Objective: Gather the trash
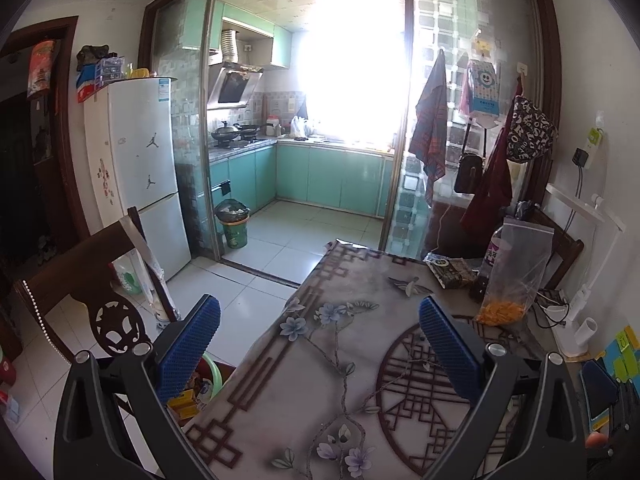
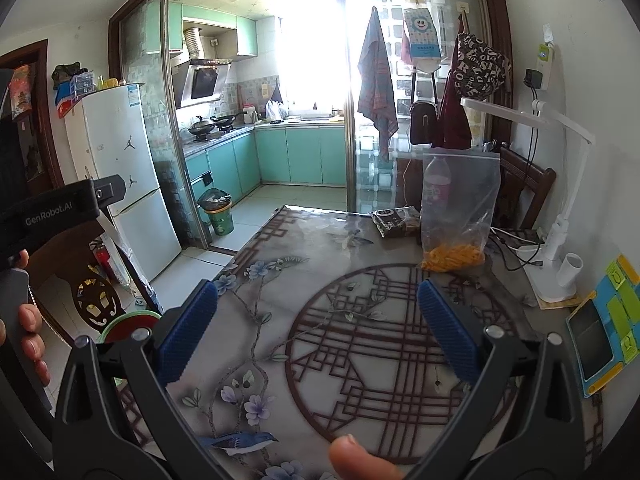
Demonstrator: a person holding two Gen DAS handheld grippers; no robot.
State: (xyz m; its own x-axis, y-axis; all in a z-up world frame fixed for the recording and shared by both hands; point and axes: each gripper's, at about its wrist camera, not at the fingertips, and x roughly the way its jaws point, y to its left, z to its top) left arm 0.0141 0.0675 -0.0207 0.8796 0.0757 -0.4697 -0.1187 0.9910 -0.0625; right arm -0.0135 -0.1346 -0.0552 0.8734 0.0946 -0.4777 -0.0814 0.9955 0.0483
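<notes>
Blue ribbed pads (image 2: 188, 332) on black grippers; grey floral surface (image 2: 320, 264) with brown lattice; clear bag (image 2: 460, 208) of orange bits; green bin (image 1: 234, 228).

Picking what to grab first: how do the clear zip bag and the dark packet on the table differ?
The clear zip bag stands upright; the dark packet lies flat. The bag is see-through, with orange pieces at its bottom; the packet is opaque. The bag is far taller. Both sit at the table's far end, untouched.

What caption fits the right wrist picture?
Open right gripper hovers over the patterned table, facing a zip bag of orange snacks.
</notes>
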